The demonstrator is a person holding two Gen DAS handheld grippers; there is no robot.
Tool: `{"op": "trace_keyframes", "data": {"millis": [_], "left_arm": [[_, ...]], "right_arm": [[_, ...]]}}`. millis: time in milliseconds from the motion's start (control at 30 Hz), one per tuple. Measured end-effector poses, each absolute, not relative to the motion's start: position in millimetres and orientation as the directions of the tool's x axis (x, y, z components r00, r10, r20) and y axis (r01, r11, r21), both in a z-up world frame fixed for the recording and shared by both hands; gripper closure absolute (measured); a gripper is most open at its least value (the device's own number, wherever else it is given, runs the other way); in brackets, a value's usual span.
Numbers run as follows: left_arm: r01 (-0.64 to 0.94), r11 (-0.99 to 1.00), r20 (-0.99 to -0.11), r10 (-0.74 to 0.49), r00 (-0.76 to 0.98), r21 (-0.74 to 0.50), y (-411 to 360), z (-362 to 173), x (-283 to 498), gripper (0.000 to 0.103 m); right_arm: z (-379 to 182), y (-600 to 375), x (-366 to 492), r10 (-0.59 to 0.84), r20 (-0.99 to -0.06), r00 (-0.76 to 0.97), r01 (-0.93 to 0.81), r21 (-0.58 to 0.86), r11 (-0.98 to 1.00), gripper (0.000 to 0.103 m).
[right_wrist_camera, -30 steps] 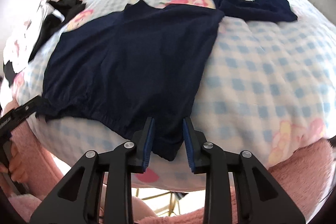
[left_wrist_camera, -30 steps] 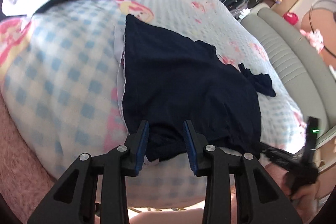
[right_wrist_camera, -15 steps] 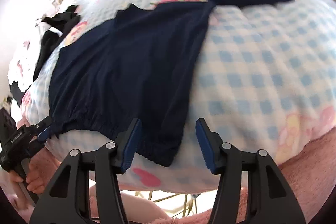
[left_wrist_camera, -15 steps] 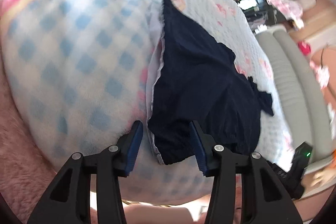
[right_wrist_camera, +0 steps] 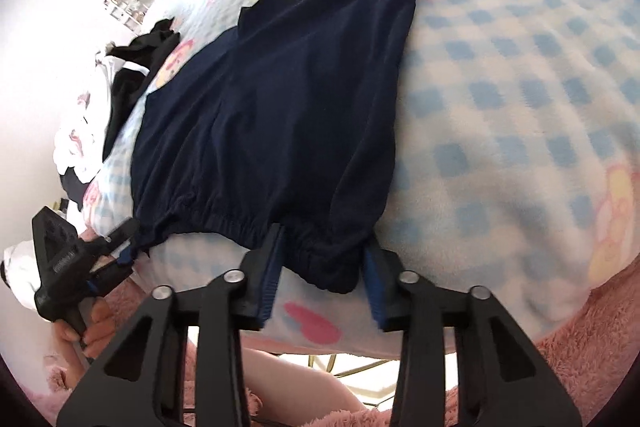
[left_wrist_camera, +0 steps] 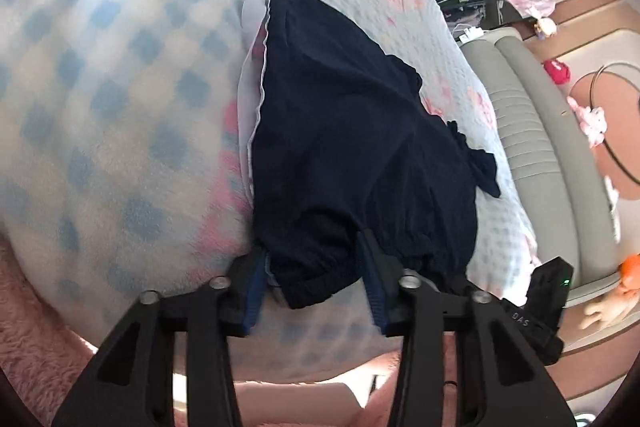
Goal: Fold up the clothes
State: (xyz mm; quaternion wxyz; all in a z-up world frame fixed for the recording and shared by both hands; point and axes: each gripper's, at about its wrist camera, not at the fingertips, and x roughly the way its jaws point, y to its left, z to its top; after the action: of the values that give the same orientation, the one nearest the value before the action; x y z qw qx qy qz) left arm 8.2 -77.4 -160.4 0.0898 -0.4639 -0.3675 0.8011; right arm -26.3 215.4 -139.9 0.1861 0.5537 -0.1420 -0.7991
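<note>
Navy, thin jersey garment [left_wrist_camera: 352, 147] lies flat on the blue-checked fleece blanket [left_wrist_camera: 120, 87]: light, limp, sure to sag. My left gripper [left_wrist_camera: 316, 283] and right gripper [right_wrist_camera: 320, 267] are closing on its gathered hem corners, probably not pinched yet.
</note>
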Motion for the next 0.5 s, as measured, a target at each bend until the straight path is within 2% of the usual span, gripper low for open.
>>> {"op": "trace_keyframes", "data": {"millis": [33,100,133,200,333,500], "left_arm": [[0.196,-0.716,-0.677,0.480,-0.558,-0.670,-79.4,-159.3,9.5,0.071],[0.195,-0.745,-0.688,0.438,-0.578,-0.638,-80.8,-151.7,11.3,0.084],[0.187,-0.766,-0.696,0.415,-0.586,-0.615,-79.0,-146.5,12.1,0.084],[0.162,-0.803,-0.703,0.382,-0.600,-0.574,-74.9,-132.8,8.7,0.085],[0.152,-0.840,-0.732,0.348,-0.586,-0.521,-74.1,-125.1,4.0,0.085],[0.207,-0.865,-0.803,0.301,-0.514,-0.457,-73.0,-141.4,-5.4,0.086]], "right_arm": [[-141.1,213.7,-27.8,-0.453,-0.832,-0.319,0.142,0.431,-0.891,0.072],[-143.7,210.3,-30.7,-0.450,-0.833,-0.322,0.145,0.427,-0.893,0.076],[-142.6,209.5,-30.8,-0.442,-0.835,-0.329,0.151,0.415,-0.897,0.085],[-130.8,212.7,-25.6,-0.428,-0.828,-0.362,0.165,0.395,-0.904,0.093],[-110.2,214.5,-18.0,-0.388,-0.826,-0.408,0.186,0.340,-0.922,0.094],[-127.7,218.5,-16.7,-0.337,-0.874,-0.349,0.145,0.305,-0.941,0.094]]}}
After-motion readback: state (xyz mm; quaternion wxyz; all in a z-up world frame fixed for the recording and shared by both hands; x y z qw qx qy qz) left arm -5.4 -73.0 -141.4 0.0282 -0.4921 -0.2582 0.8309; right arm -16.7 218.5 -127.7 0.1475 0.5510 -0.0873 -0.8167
